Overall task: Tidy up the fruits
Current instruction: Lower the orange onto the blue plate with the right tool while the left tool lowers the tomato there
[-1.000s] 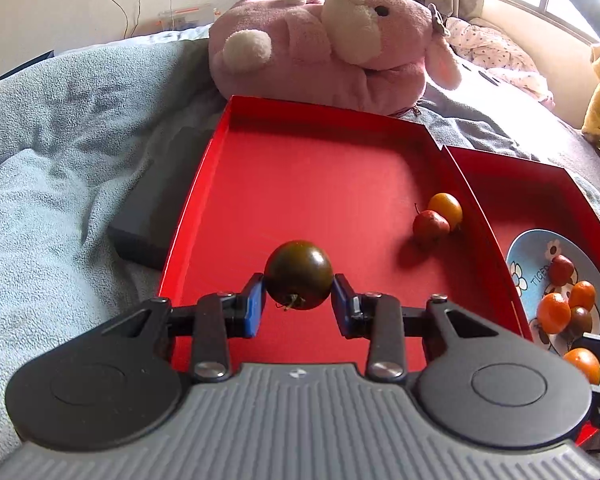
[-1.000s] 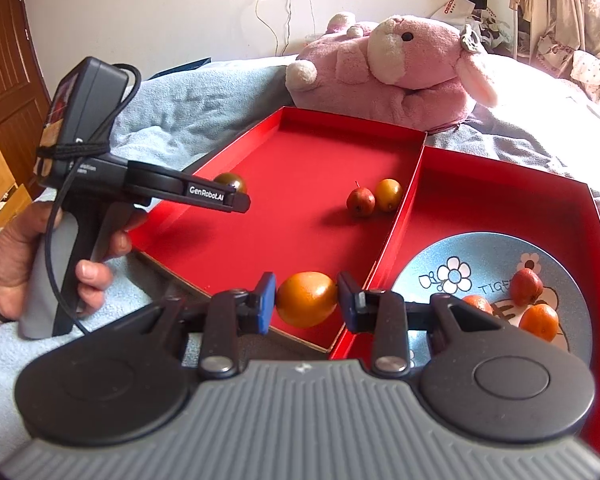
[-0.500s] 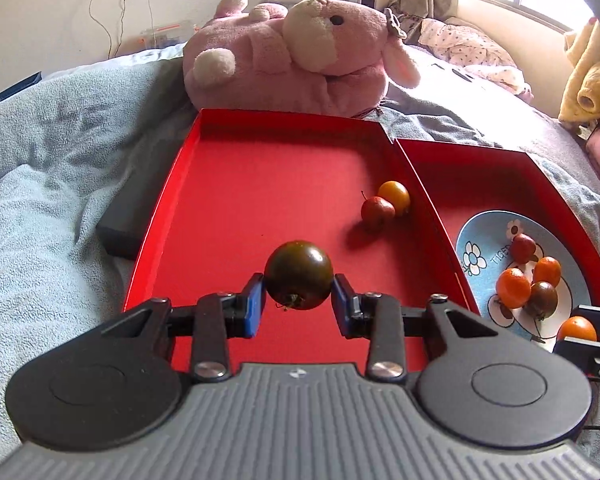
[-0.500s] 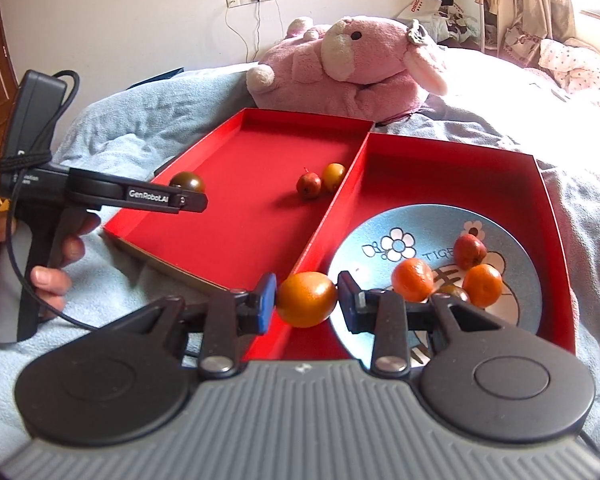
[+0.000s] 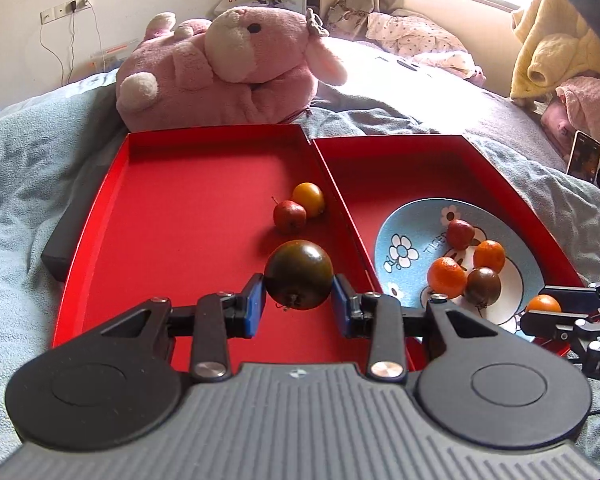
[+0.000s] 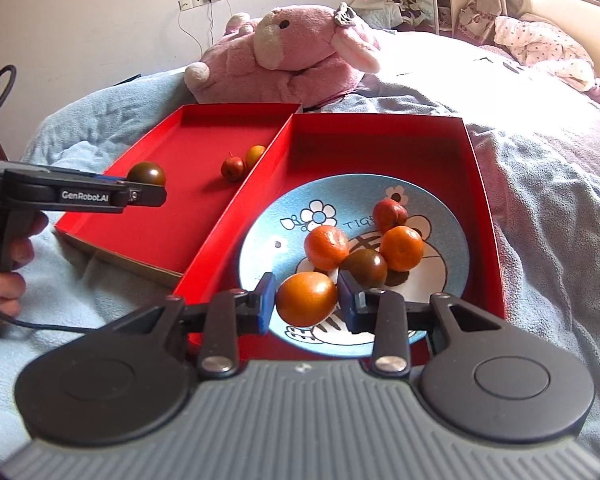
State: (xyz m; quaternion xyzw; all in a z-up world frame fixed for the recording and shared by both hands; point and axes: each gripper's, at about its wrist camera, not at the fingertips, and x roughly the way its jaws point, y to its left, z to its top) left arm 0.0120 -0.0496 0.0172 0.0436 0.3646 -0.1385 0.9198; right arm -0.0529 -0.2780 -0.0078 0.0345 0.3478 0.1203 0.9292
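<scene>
The left tongs [image 5: 299, 304] pinch a dark green-brown tomato [image 5: 299, 274] between their blue pads, above the near part of the left red tray [image 5: 100, 216]. The right tongs [image 6: 306, 304] pinch an orange tomato [image 6: 306, 299] above the near rim of the blue plate [image 6: 440, 200], which lies in the right red tray [image 6: 476, 168]. On the plate, two mandarins, one red fruit and one dark tomato are touching each other in a small group. In the left tray a small red fruit [image 5: 289, 216] and a yellow-orange fruit [image 5: 308, 199] lie together near the dividing wall.

I judge that each fruit is now being carried to its place. To do it well, each tongs should go low before releasing, because round fruits roll easily on a smooth plate or a flat tray. The orange tomato is best set on a bare part of the plate, just beside the group, not on top of it. The grip should stay gentle, as tomato skin can bruise.
</scene>
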